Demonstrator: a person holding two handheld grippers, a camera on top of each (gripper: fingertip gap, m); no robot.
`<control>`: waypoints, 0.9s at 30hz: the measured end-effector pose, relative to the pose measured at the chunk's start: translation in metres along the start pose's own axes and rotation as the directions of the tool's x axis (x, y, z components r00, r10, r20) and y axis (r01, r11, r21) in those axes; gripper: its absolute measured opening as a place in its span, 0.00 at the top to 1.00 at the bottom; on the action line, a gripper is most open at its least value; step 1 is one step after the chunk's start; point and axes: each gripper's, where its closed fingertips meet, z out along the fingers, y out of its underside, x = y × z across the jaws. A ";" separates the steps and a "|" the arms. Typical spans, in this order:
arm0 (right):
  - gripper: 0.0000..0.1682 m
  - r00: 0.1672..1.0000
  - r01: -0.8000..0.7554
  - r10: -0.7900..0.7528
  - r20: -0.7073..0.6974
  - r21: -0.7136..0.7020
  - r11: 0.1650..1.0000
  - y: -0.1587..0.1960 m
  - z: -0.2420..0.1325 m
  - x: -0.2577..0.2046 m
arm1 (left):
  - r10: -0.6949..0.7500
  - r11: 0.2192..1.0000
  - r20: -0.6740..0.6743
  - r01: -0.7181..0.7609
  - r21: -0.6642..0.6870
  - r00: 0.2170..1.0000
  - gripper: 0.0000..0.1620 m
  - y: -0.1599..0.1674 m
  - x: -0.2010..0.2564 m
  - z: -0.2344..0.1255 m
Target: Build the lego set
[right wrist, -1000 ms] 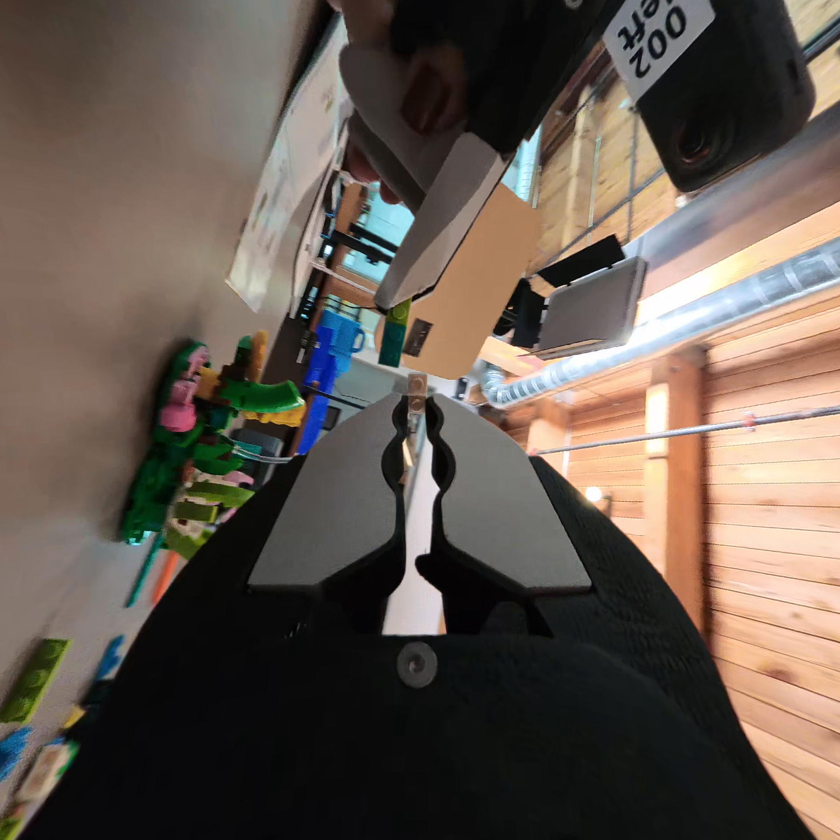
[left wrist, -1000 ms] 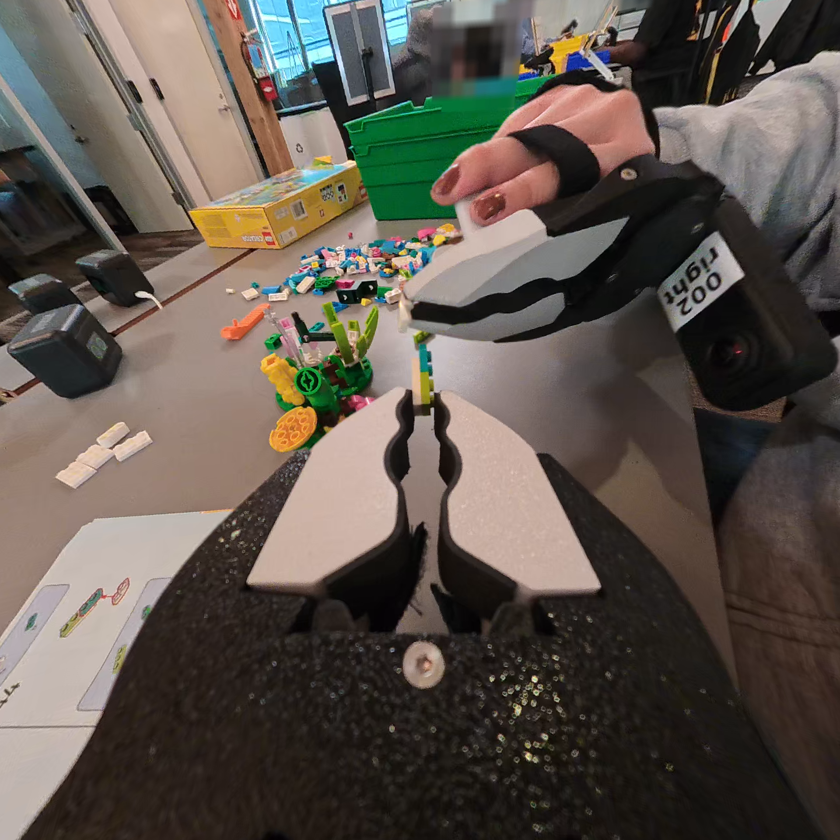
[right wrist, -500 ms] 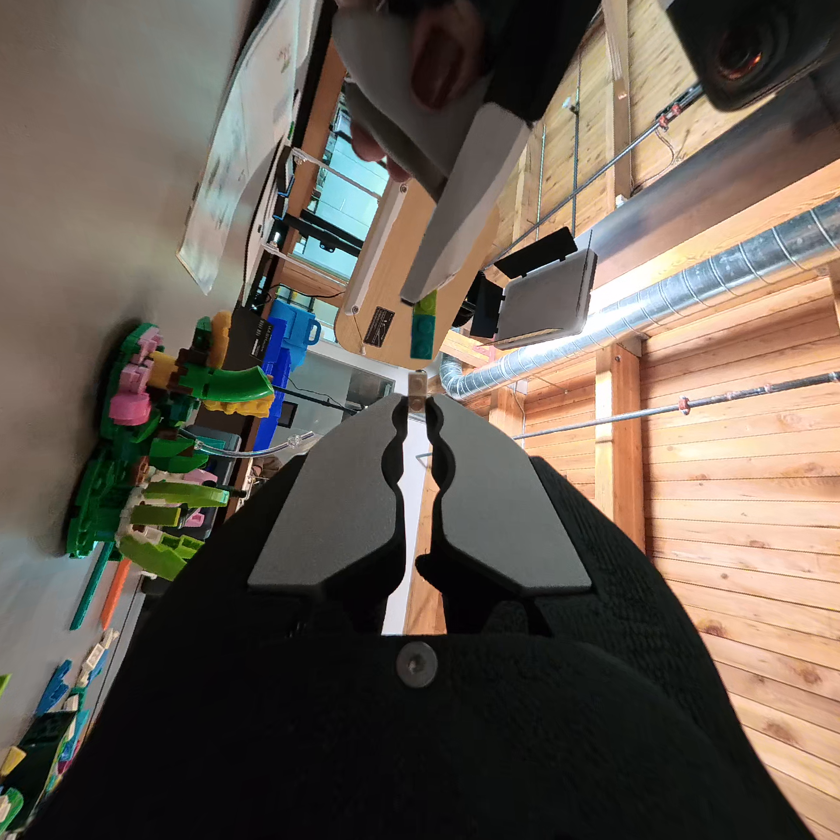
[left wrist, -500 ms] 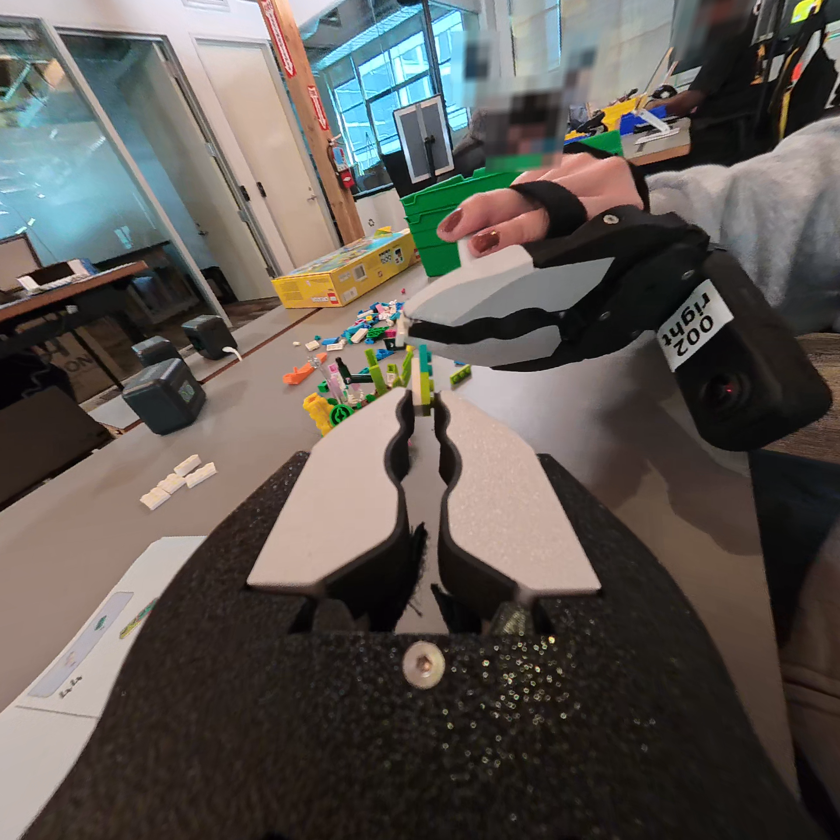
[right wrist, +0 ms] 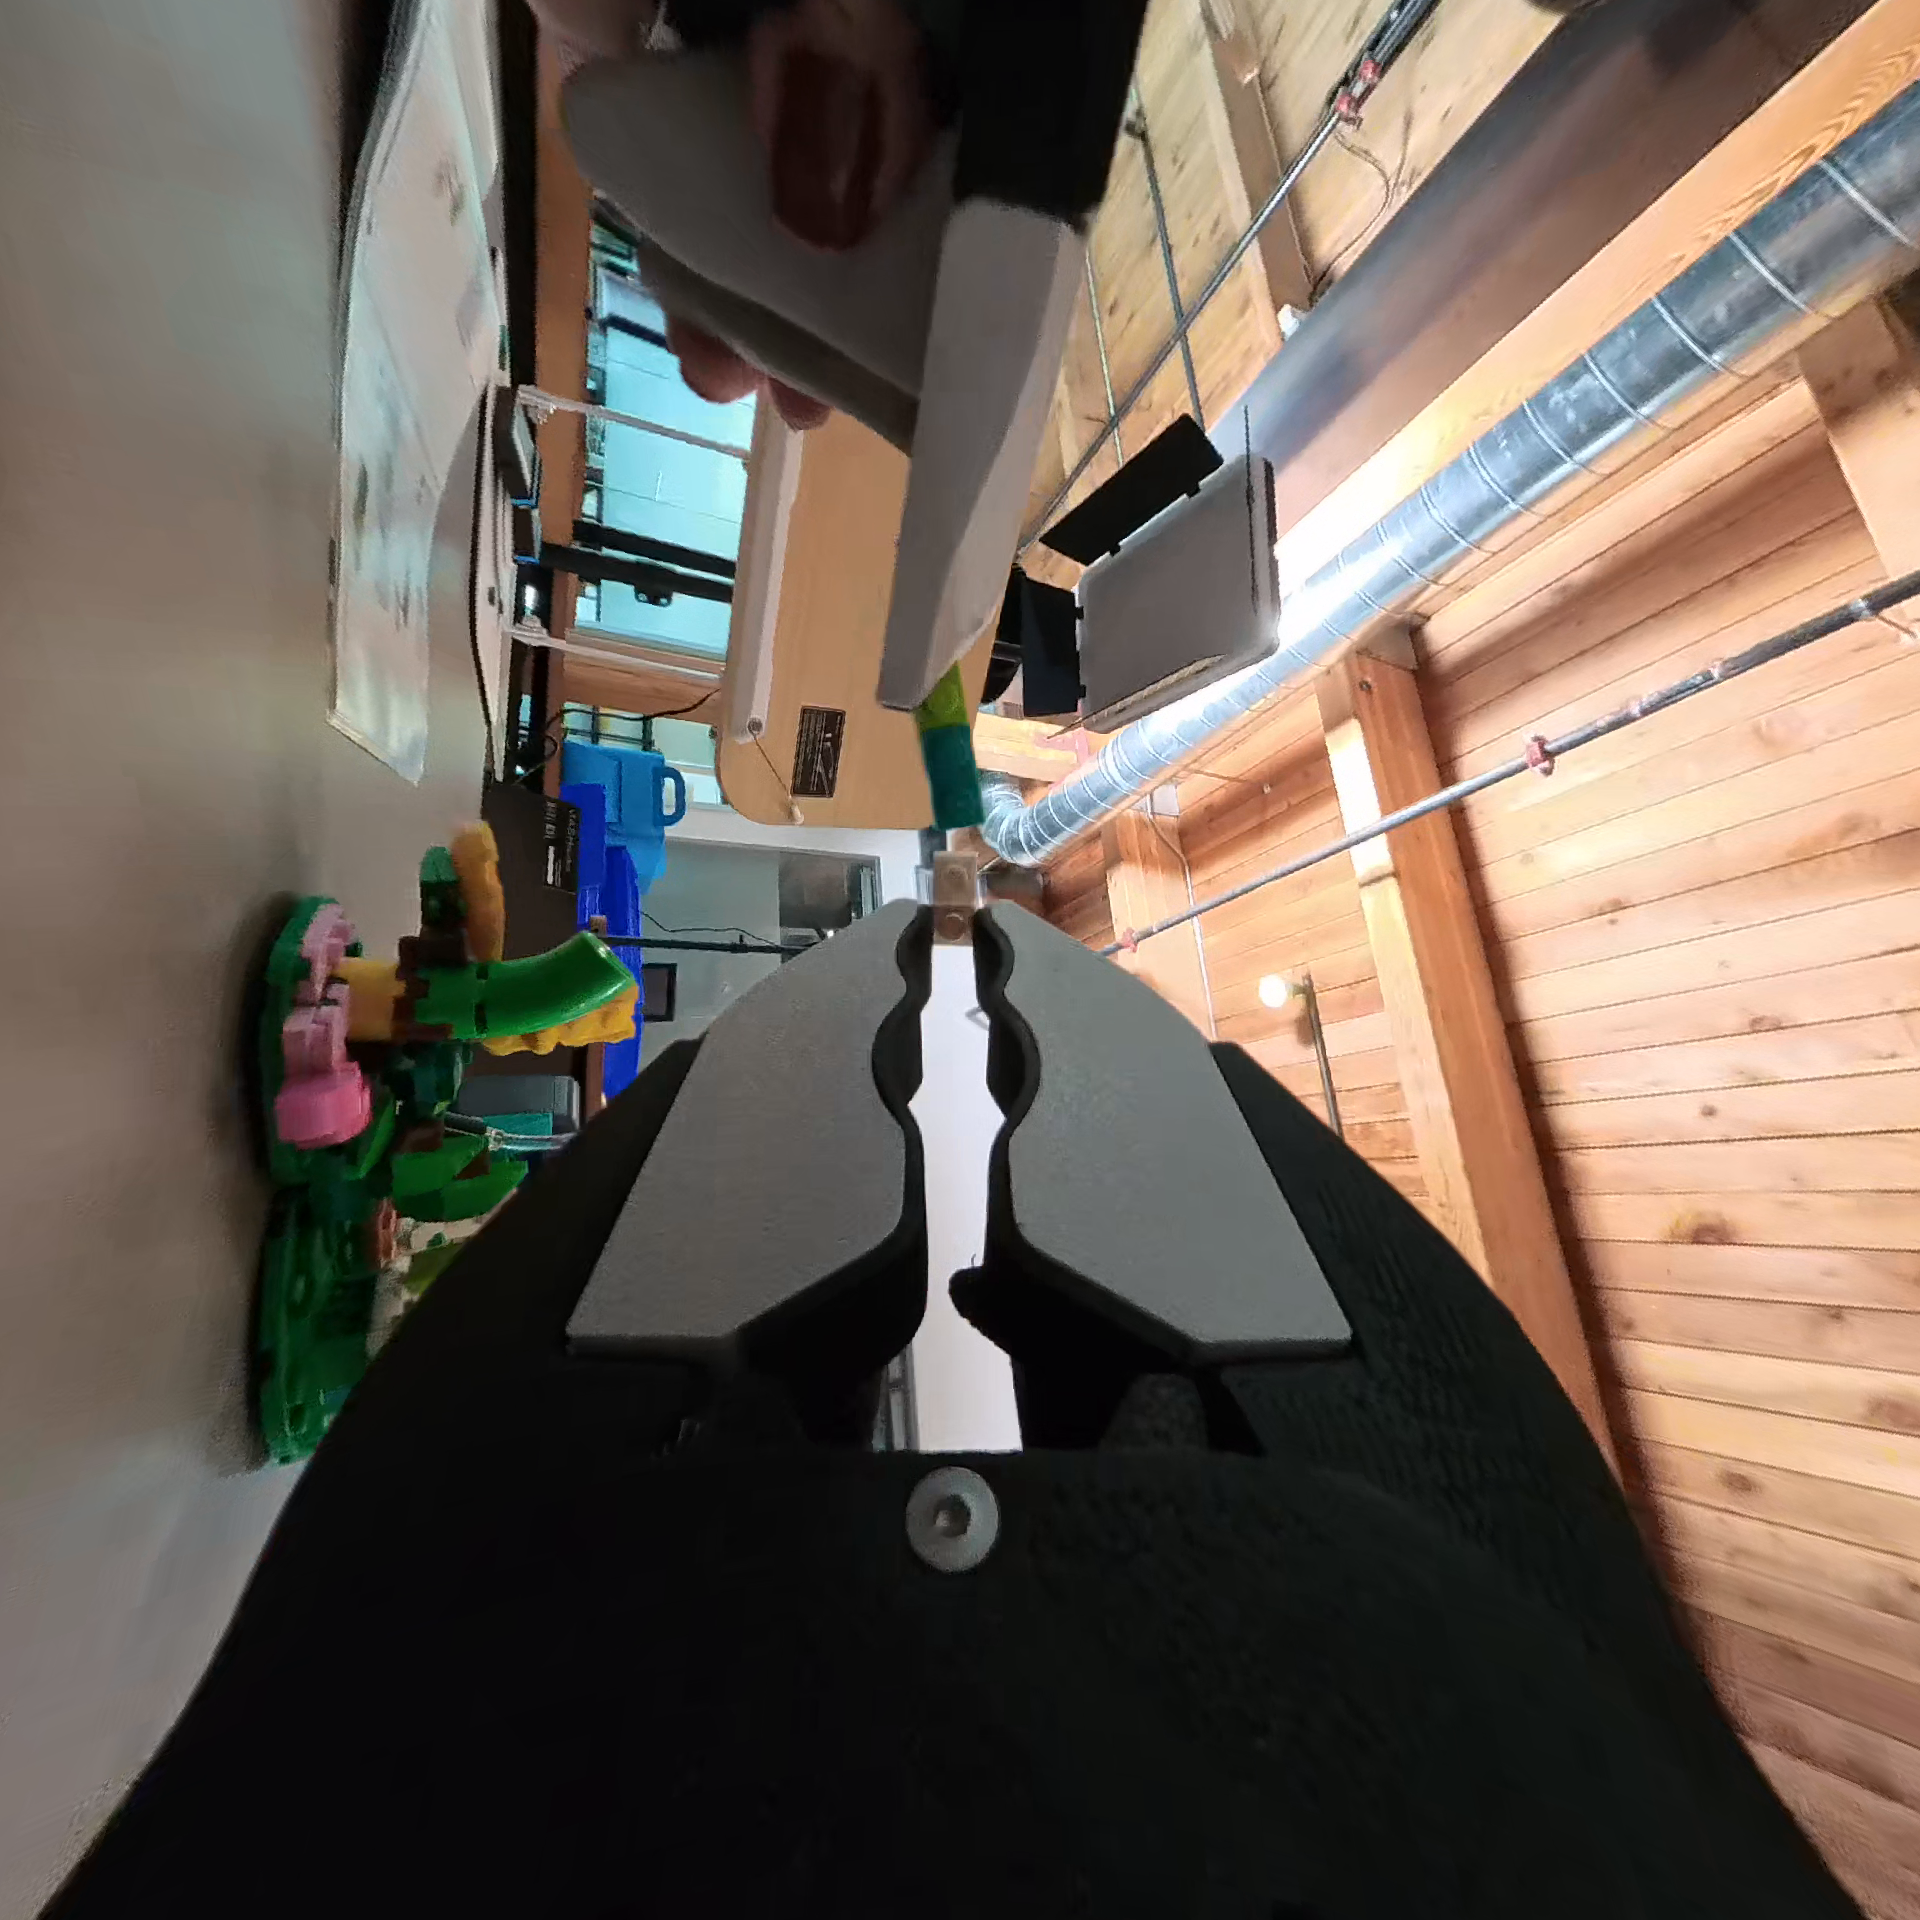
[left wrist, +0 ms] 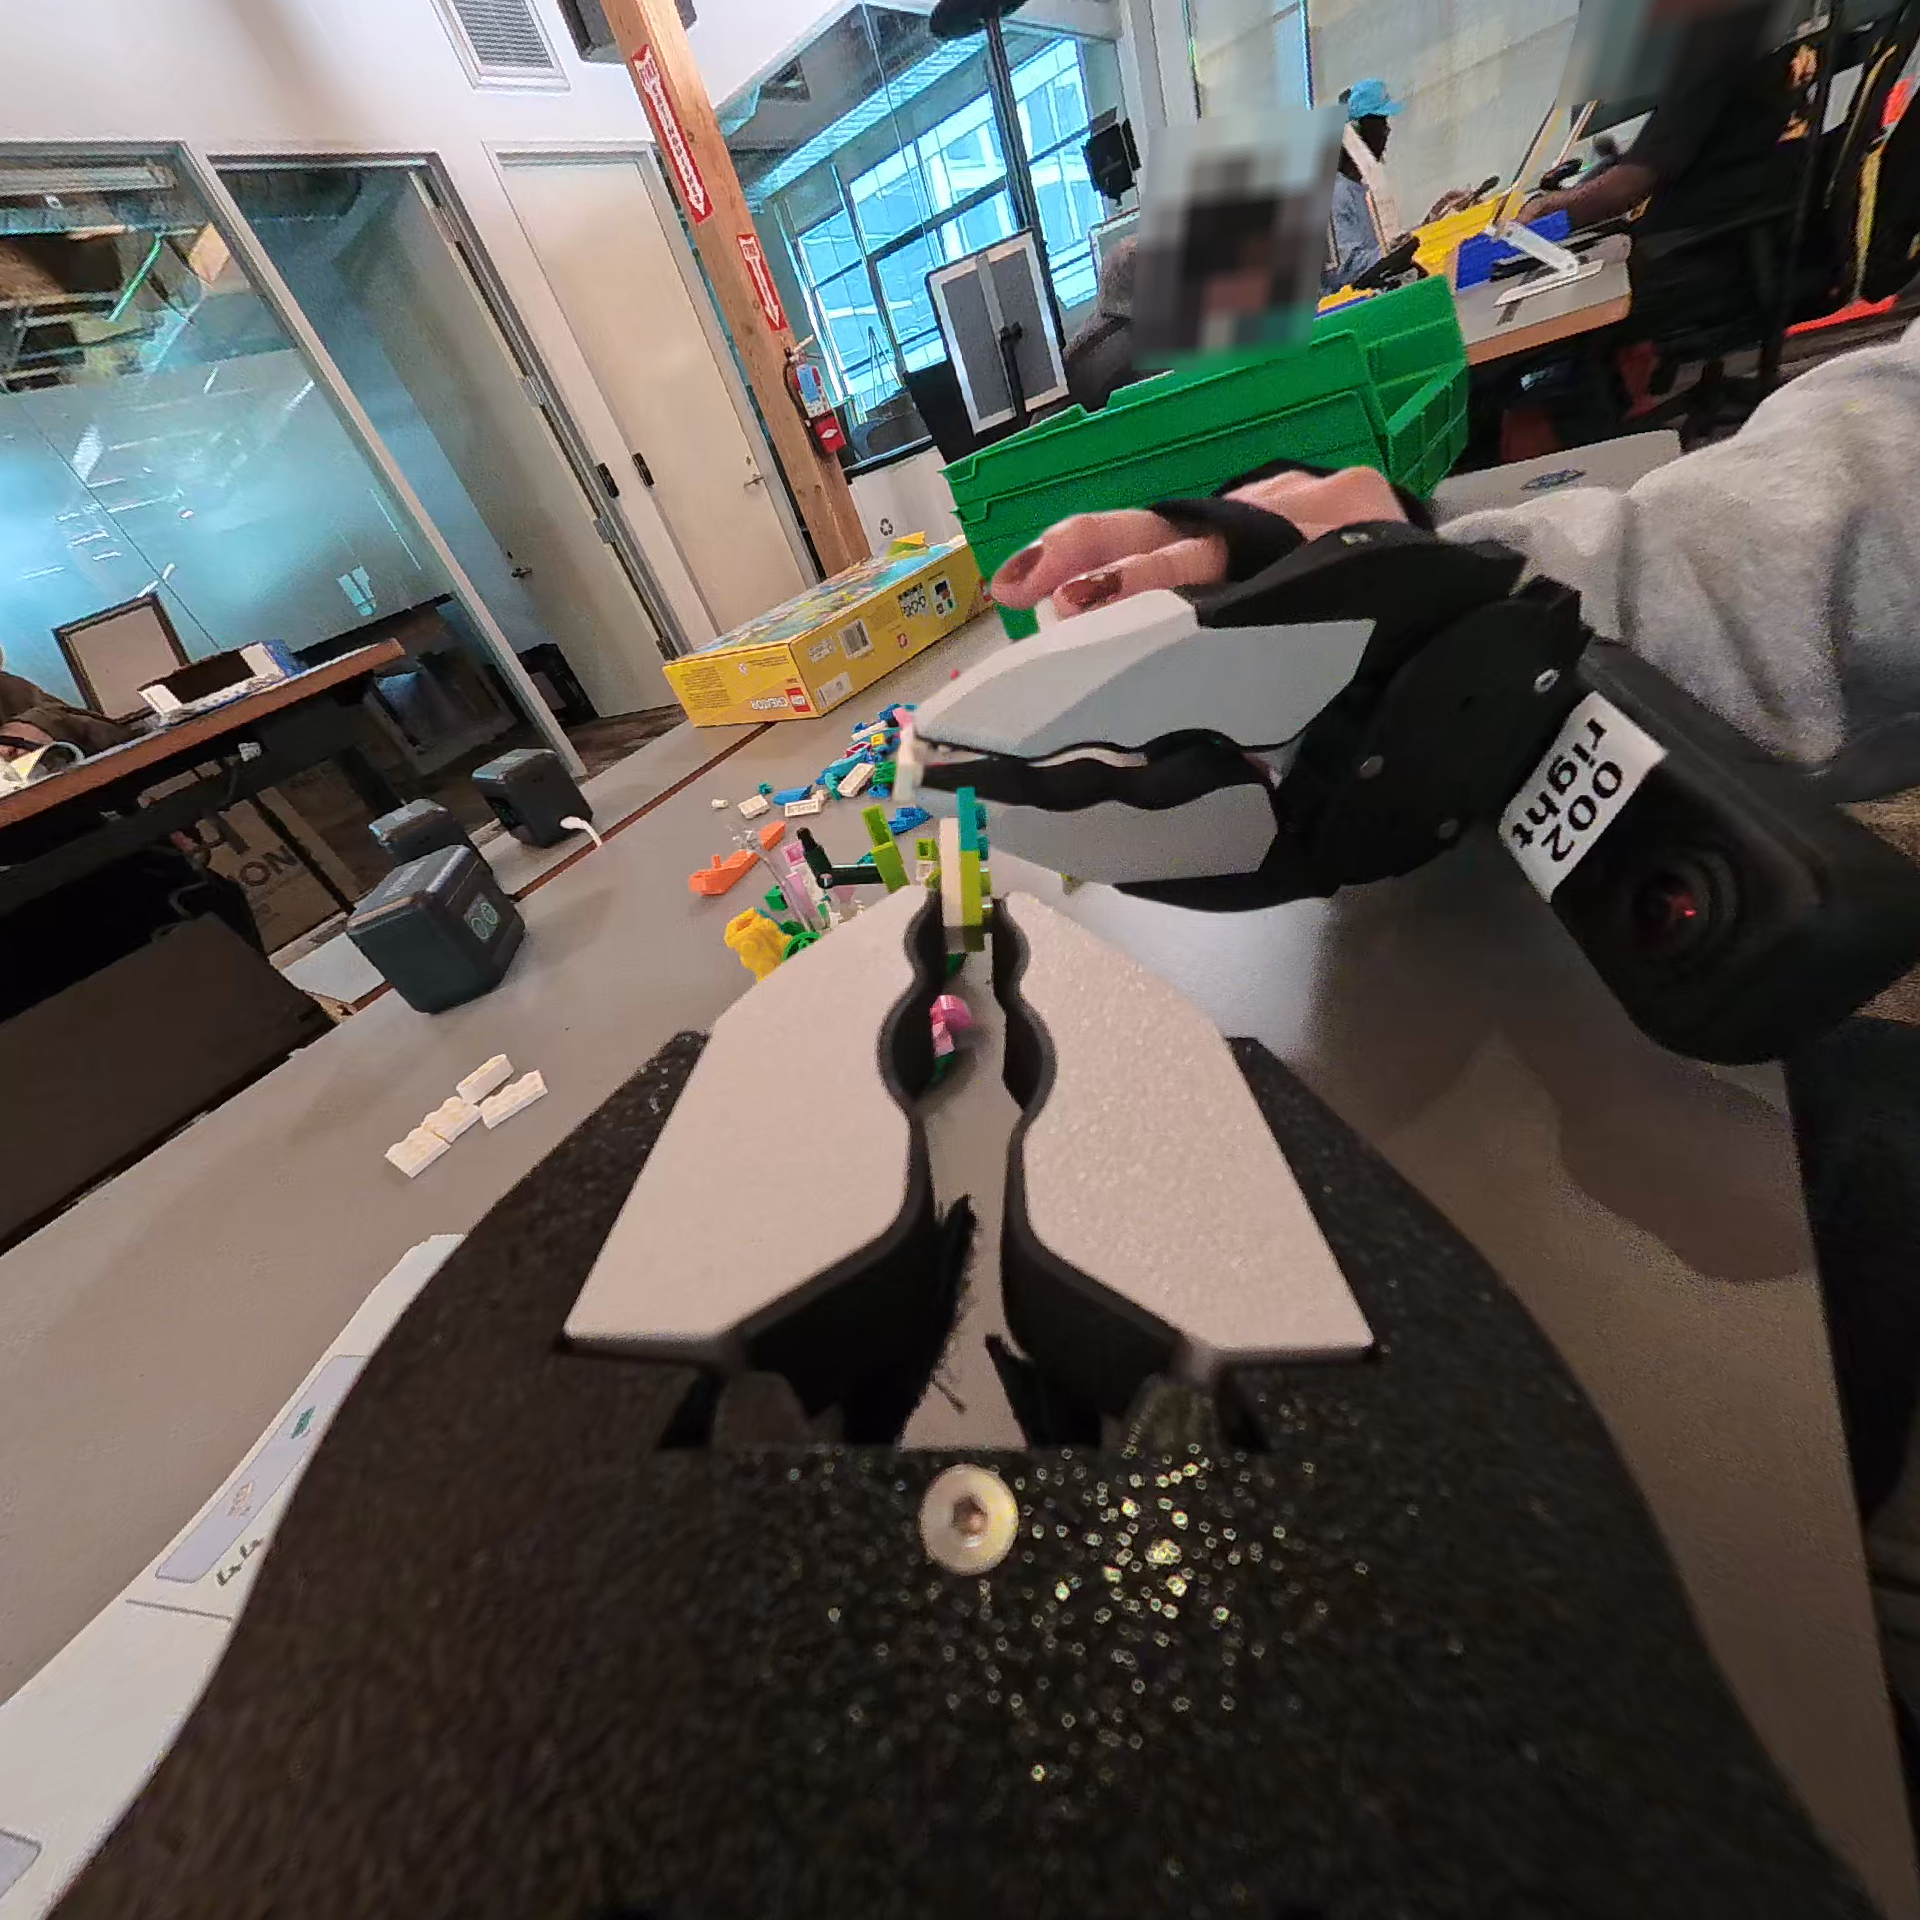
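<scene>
My left gripper (left wrist: 961, 912) is shut on a small stack of lime, teal and white lego pieces (left wrist: 963, 868), held upright above the table. My right gripper (left wrist: 916, 756) reaches in from the right, shut on a small white piece (left wrist: 907, 764) just above and left of the stack's top. In the right wrist view my right gripper (right wrist: 951, 916) pinches that white piece (right wrist: 954, 891), almost touching the teal end of the stack (right wrist: 951, 764) that sticks out of the left gripper (right wrist: 916, 694). The flower build (right wrist: 395, 1049) stands on the grey table (left wrist: 582, 997).
A pile of loose pieces (left wrist: 862, 753), an orange tool (left wrist: 727, 868), a yellow box (left wrist: 831, 644) and green bins (left wrist: 1195, 447) lie farther back. Several white pieces (left wrist: 468, 1112) and dark boxes (left wrist: 436, 925) sit left. An instruction booklet (left wrist: 208, 1455) lies near left. The grippers' ends are close to 4 centimetres from one another.
Both grippers have lifted and tilted up from the table. The white piece in the right gripper has closed in on the teal end of the stack.
</scene>
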 end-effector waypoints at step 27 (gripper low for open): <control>0.96 0.996 0.083 -0.085 0.015 0.086 0.993 -0.016 -0.006 -0.002 | 0.048 0.998 -0.027 -0.049 -0.038 0.998 0.95 0.005 0.005 0.002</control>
